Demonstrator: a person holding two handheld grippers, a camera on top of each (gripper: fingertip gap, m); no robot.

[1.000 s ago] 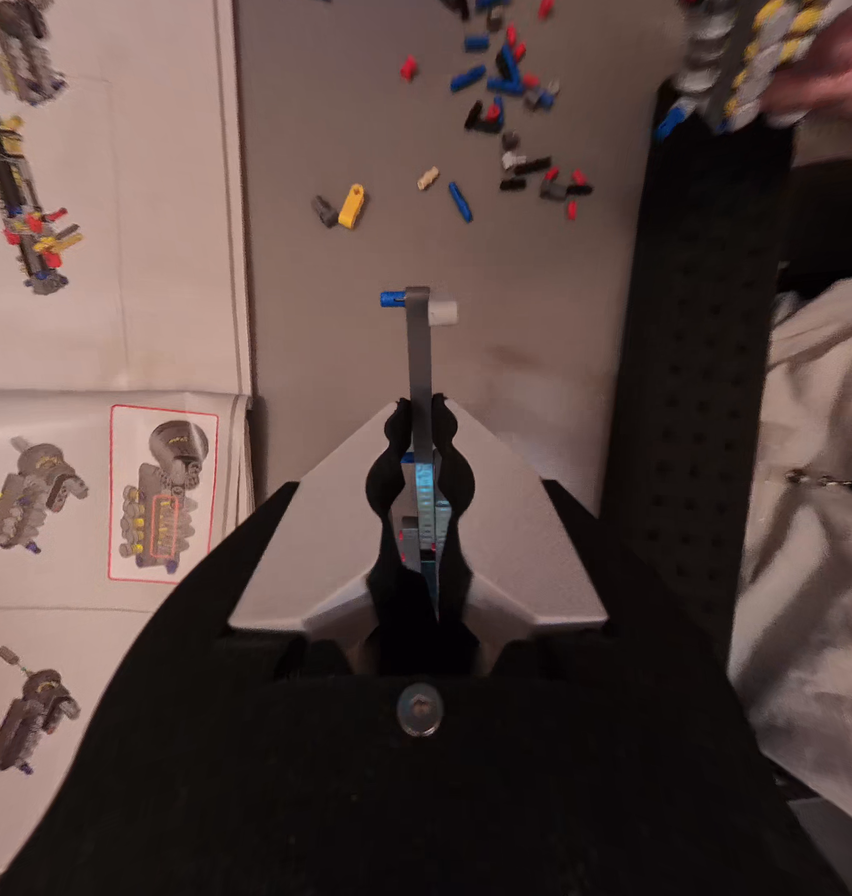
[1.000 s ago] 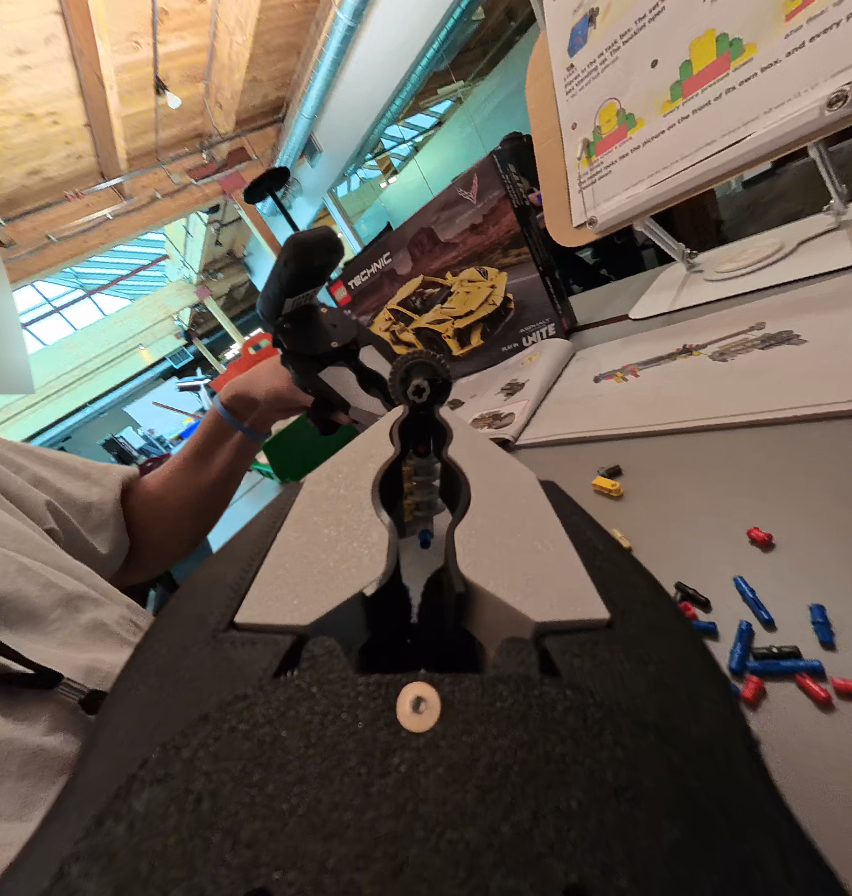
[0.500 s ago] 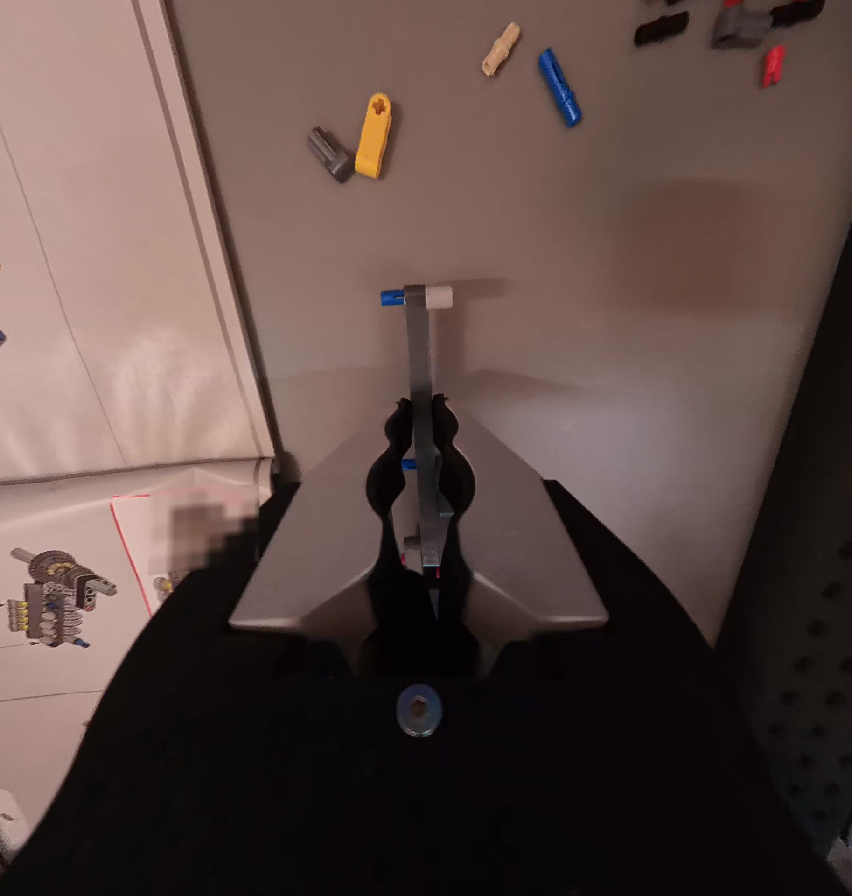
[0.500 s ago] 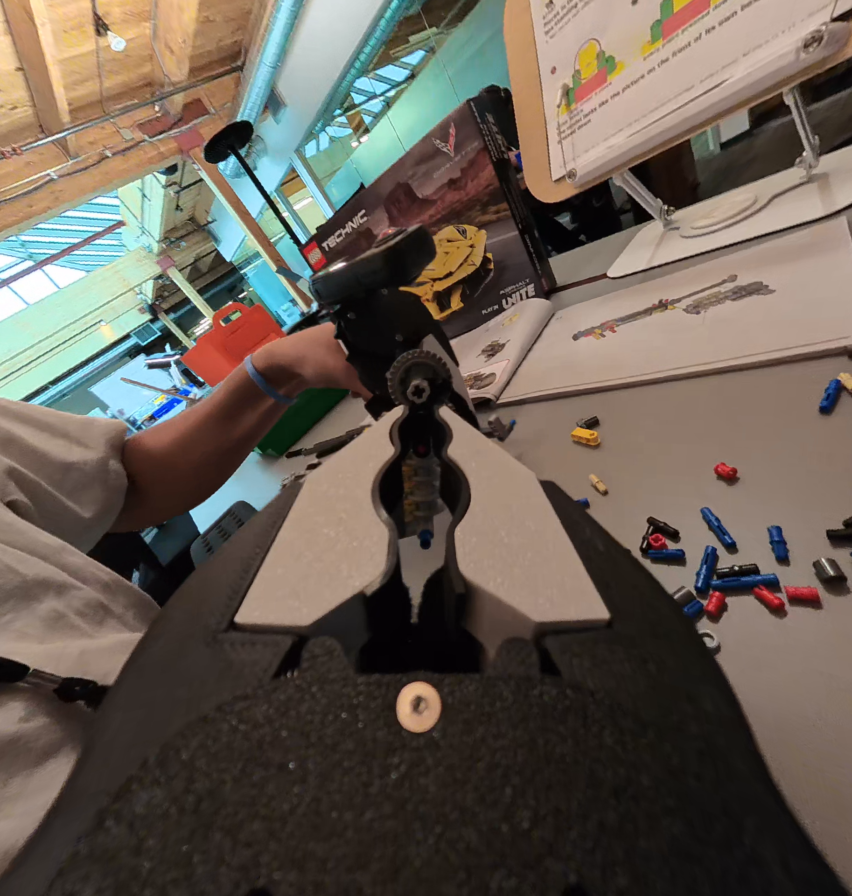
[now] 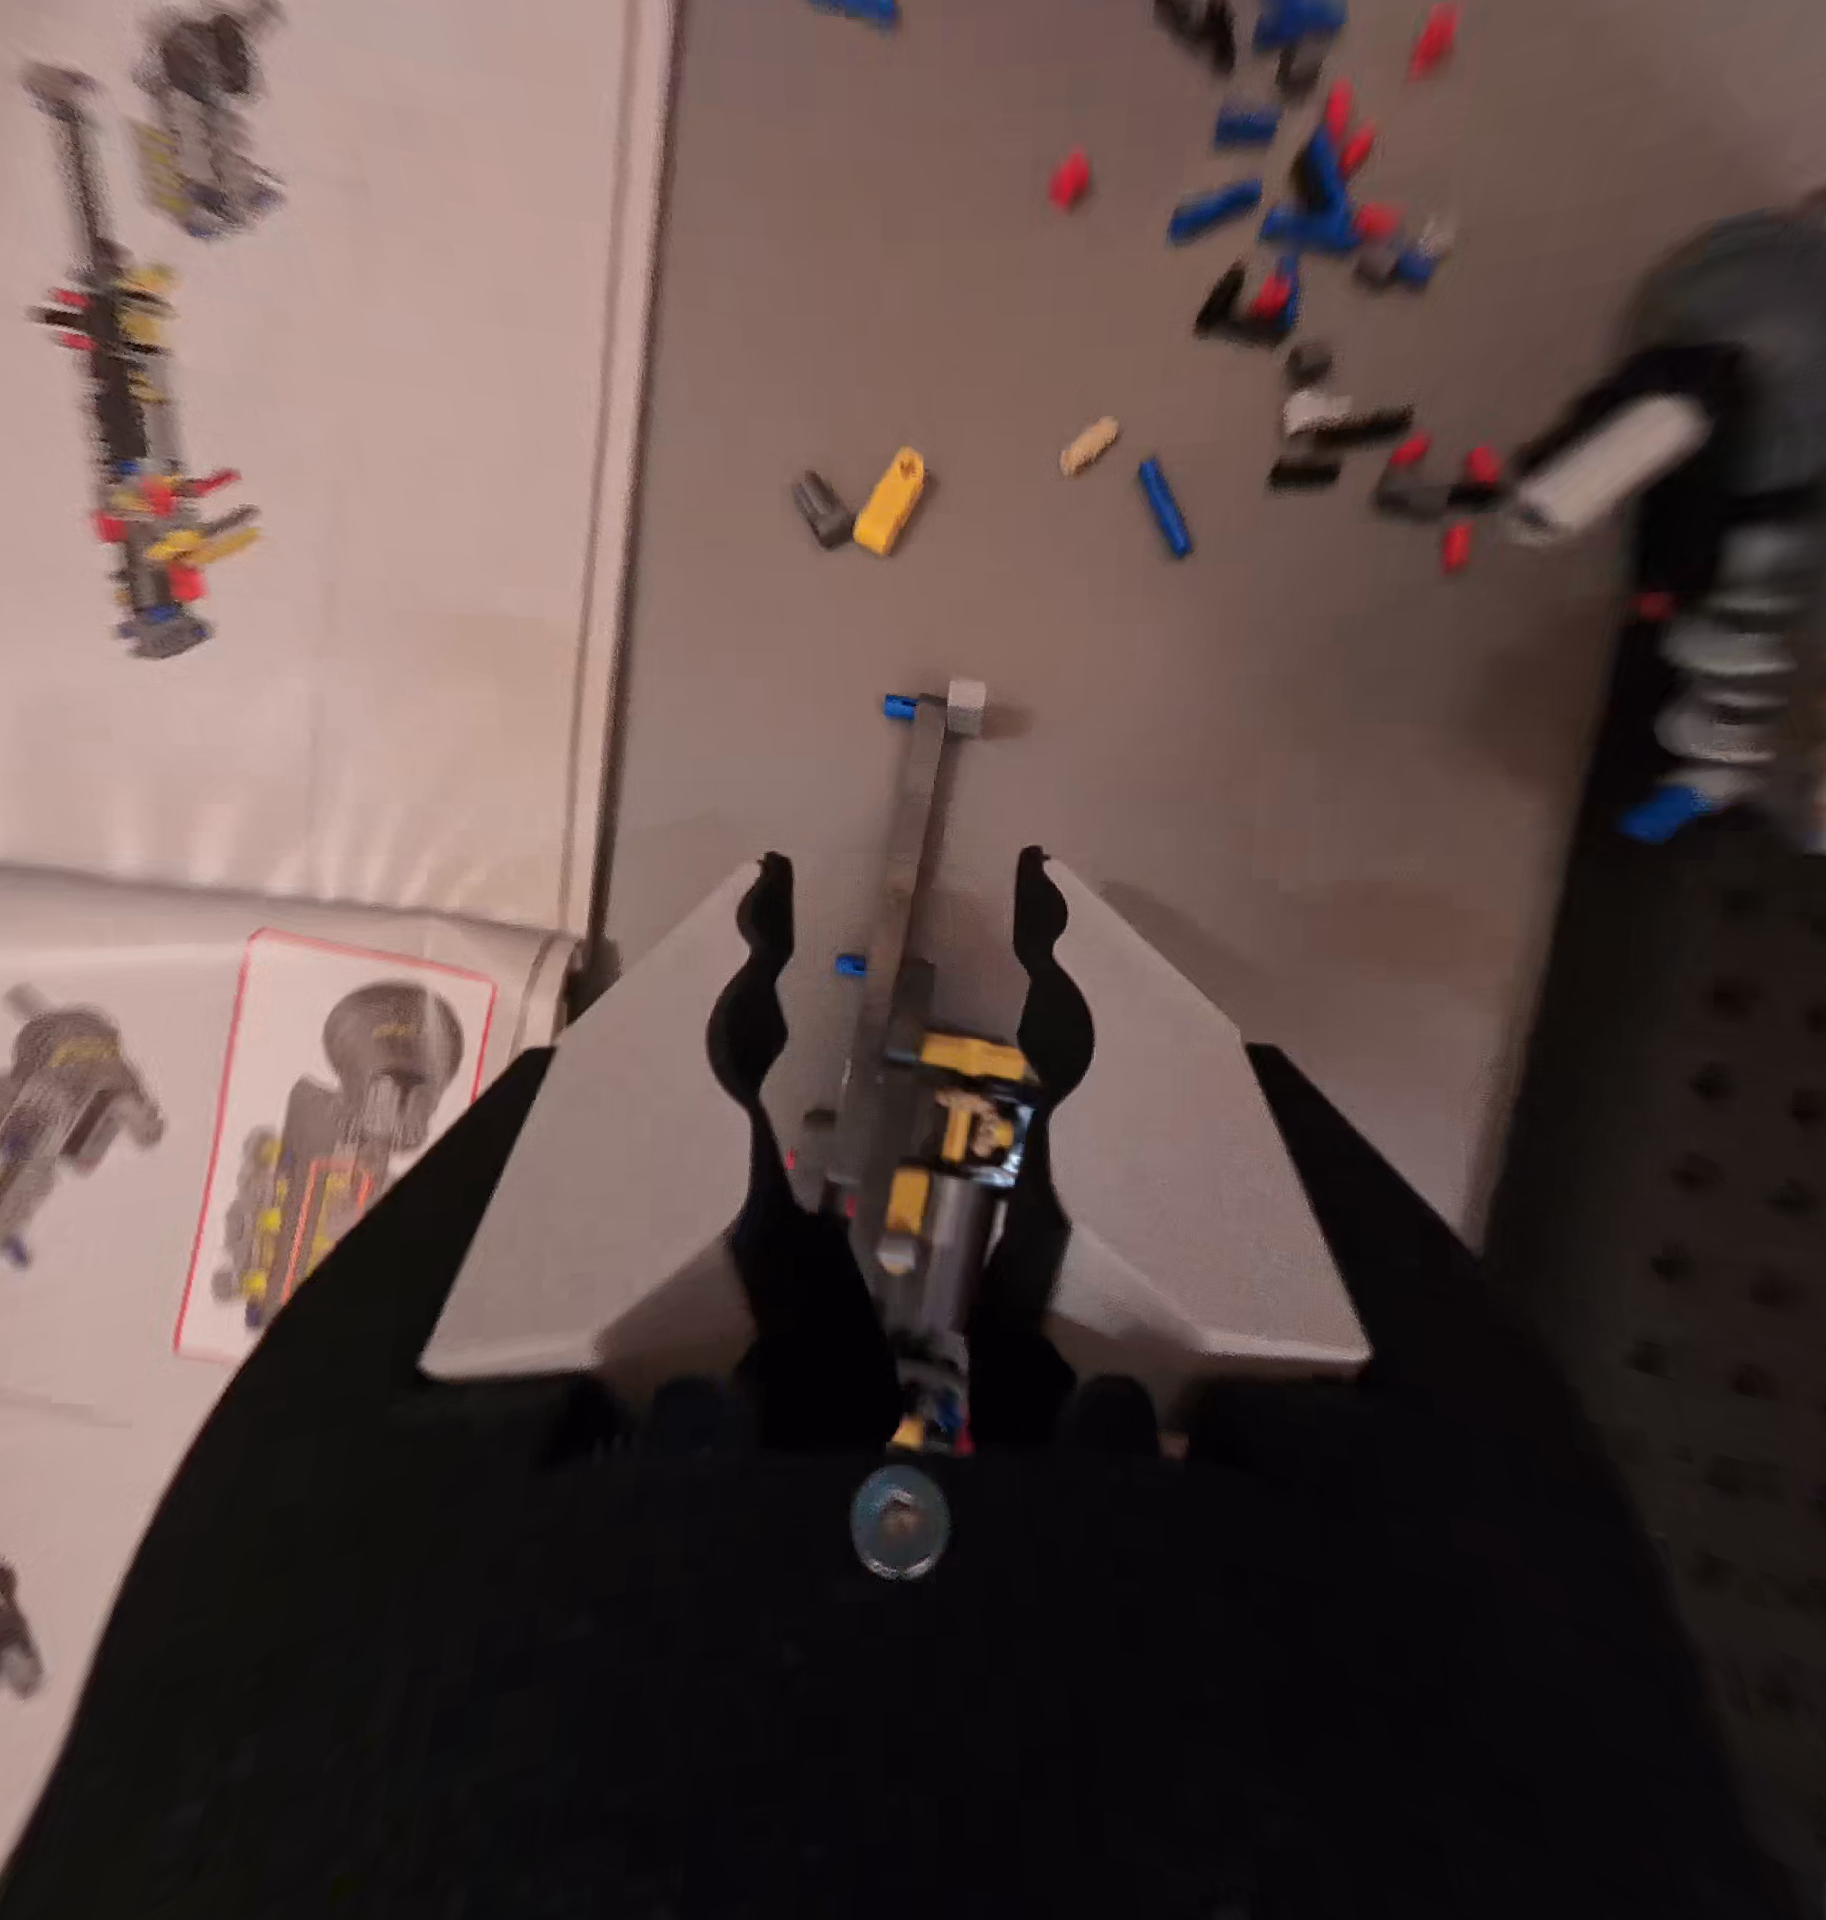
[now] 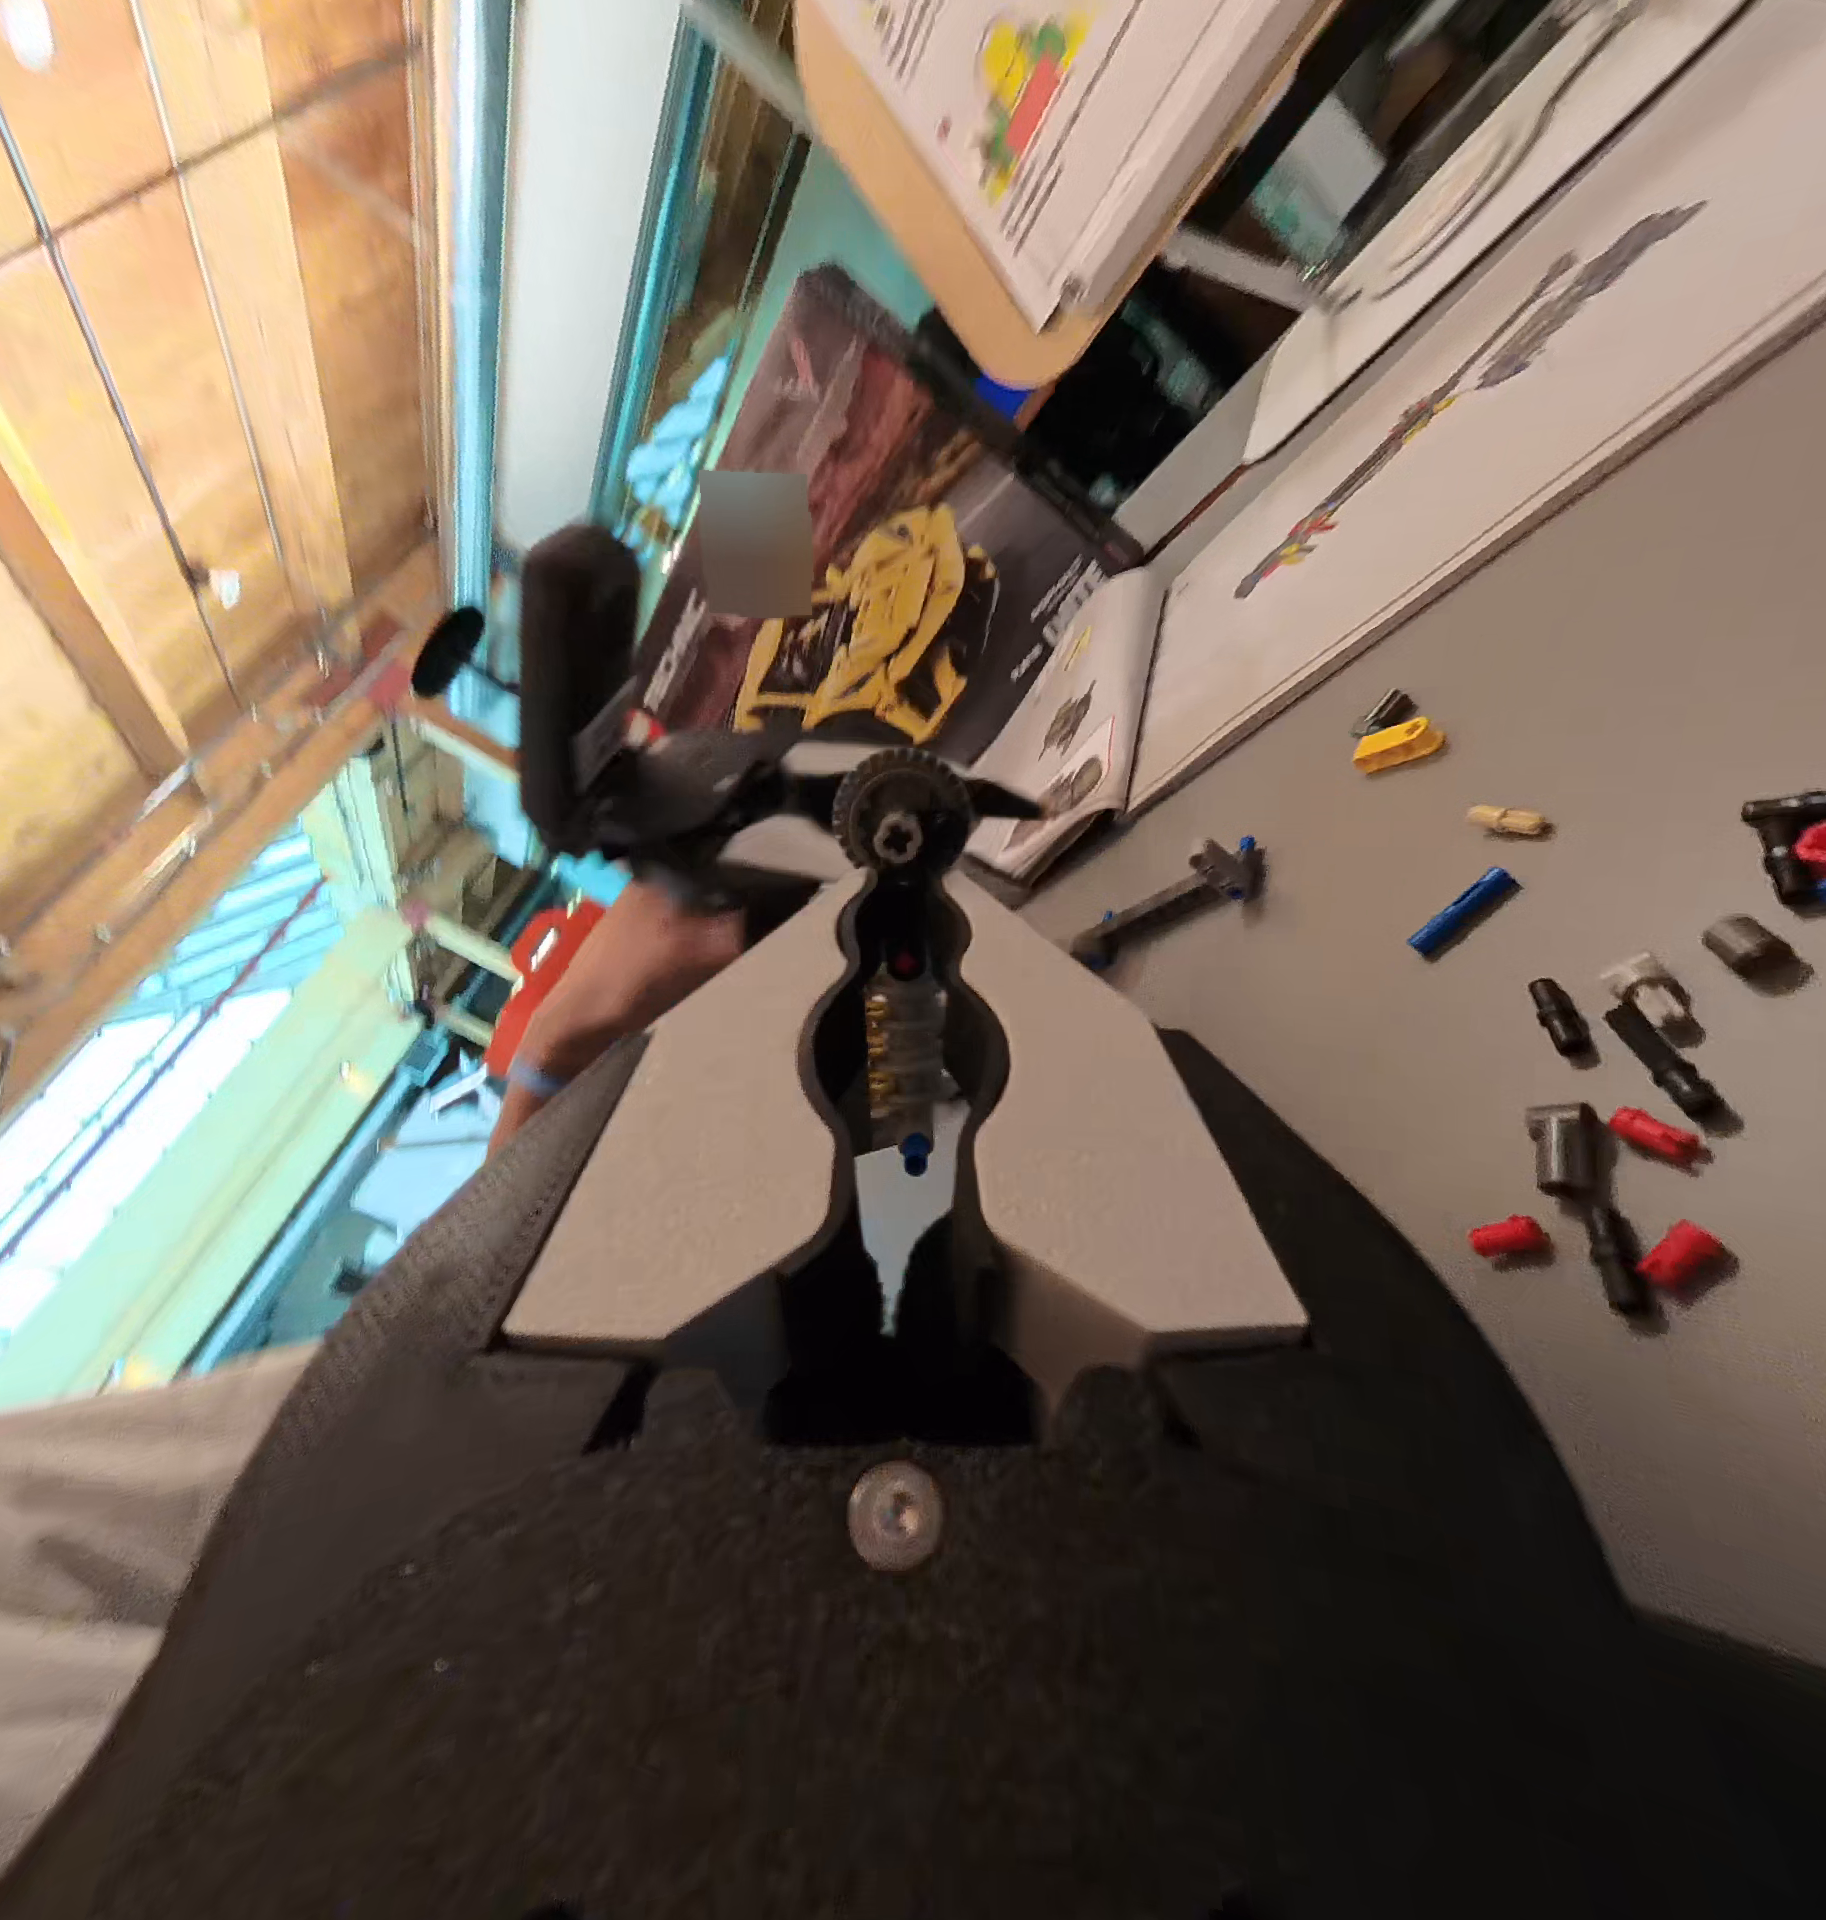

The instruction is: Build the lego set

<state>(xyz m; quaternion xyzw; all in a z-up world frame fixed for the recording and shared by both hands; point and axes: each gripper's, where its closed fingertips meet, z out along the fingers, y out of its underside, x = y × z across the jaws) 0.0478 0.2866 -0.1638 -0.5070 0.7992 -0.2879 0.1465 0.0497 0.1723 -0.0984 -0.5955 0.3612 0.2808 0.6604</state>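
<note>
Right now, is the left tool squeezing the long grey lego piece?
No, the left tool is open, with a clear gap on both sides of the long grey lego piece lying between its fingers.

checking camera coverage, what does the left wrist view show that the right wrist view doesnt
Only left wrist: yellow parts between the open jaws of the left gripper. Only right wrist: the box, wooden ceiling and the person's arm. Both: the grey beam on the table, yellow piece, blue pin, and the right gripper shut on a geared part.
</note>
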